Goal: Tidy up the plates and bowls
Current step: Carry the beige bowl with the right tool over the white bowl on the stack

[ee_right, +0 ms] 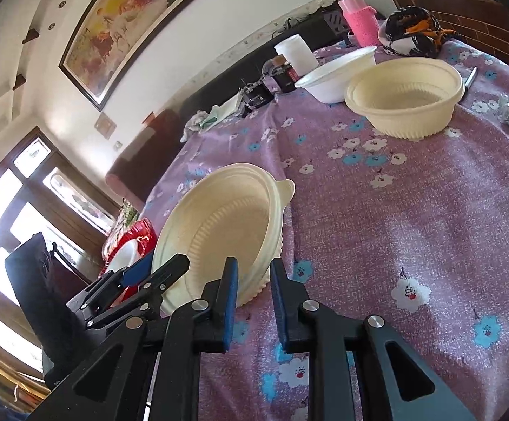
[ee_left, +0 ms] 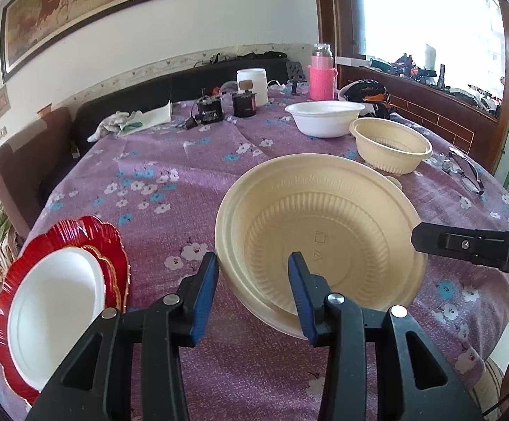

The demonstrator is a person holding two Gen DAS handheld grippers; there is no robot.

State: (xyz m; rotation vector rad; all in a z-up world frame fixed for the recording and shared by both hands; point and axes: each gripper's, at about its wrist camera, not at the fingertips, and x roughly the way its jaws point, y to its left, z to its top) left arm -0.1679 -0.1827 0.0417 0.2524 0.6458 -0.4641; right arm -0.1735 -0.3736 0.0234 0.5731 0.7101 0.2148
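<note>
I see two bowls standing upright at the far side of my desk (ee_left: 170, 193), which is covered in a purple flowered cloth: a white foam bowl (ee_left: 325, 118), which looks empty, and just beside it, toward me, a cream ribbed plastic bowl (ee_left: 391, 145) with a second one of the same kind nested inside it. At my near left edge, a red scalloped plate (ee_left: 79, 245) carries a smaller gold-rimmed plate and a plain white round plate (ee_left: 56, 310) stacked on top.

The thing I am working on is a large cream ribbed plastic bowl (ee_left: 319, 242), tilted up on its edge so its hollow faces me; nothing is in it. My left gripper (ee_left: 252, 294) straddles its near rim: the right blue pad sits inside the bowl, the left pad outside the wall, with a clear gap left on the outer side, so the pads stand part open and are not clamping. In the right wrist view my right gripper (ee_right: 254, 298) is narrowly parted at the lower edge of that same bowl (ee_right: 219, 228); its left pad overlaps the rim, but I cannot tell whether it actually pinches it.
</note>
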